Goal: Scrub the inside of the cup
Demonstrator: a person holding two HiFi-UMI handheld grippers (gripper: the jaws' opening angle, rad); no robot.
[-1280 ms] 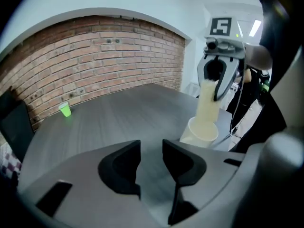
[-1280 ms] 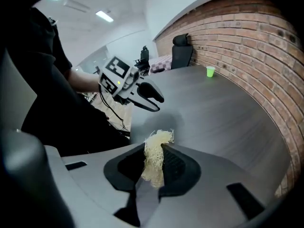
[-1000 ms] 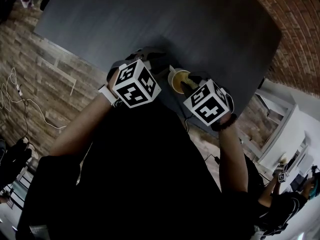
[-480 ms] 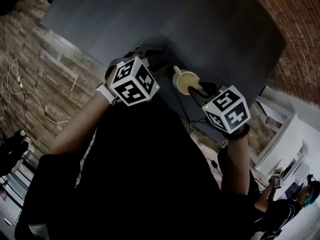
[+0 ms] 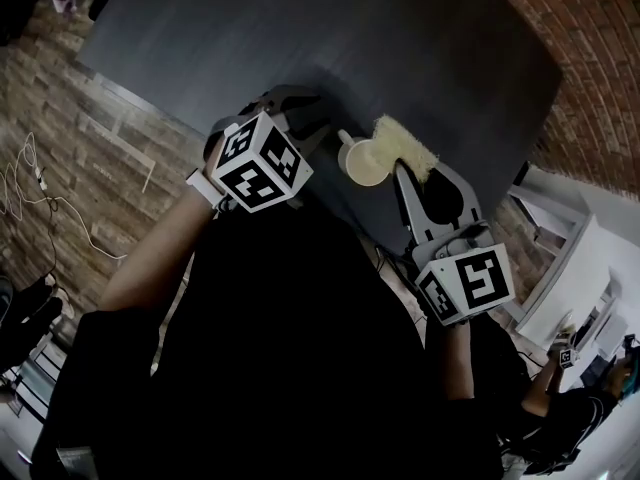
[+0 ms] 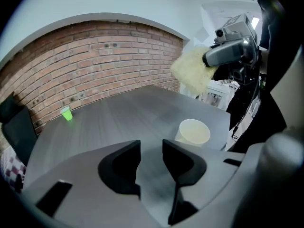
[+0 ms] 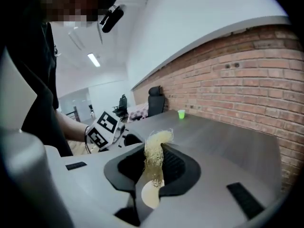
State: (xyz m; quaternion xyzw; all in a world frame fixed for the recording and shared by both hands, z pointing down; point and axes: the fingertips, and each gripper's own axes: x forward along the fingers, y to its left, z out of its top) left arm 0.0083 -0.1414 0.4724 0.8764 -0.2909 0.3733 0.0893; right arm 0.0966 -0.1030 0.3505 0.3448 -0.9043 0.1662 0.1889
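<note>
A pale cup [image 5: 362,161] [image 6: 194,132] stands upright on the dark table [image 5: 300,28] near its front edge, its inside bare. My right gripper [image 5: 402,166] [image 7: 154,167] is shut on a yellow fibrous scrubber [image 5: 405,144] [image 7: 155,158], which hangs above and just right of the cup's rim. In the right gripper view the cup [image 7: 149,196] shows below the jaws. My left gripper [image 5: 305,118] [image 6: 151,158] stands open left of the cup, nothing between its jaws, not touching it.
A small green cup [image 6: 66,113] [image 7: 181,114] sits far off on the table by the brick wall [image 5: 590,48]. A dark chair [image 6: 19,127] stands at the table's far end. Cables [image 5: 30,188] lie on the floor to the left.
The right gripper has drawn back toward the person and lifted the scrubber out of the cup. The cup's inside now shows. The left gripper has hardly moved.
</note>
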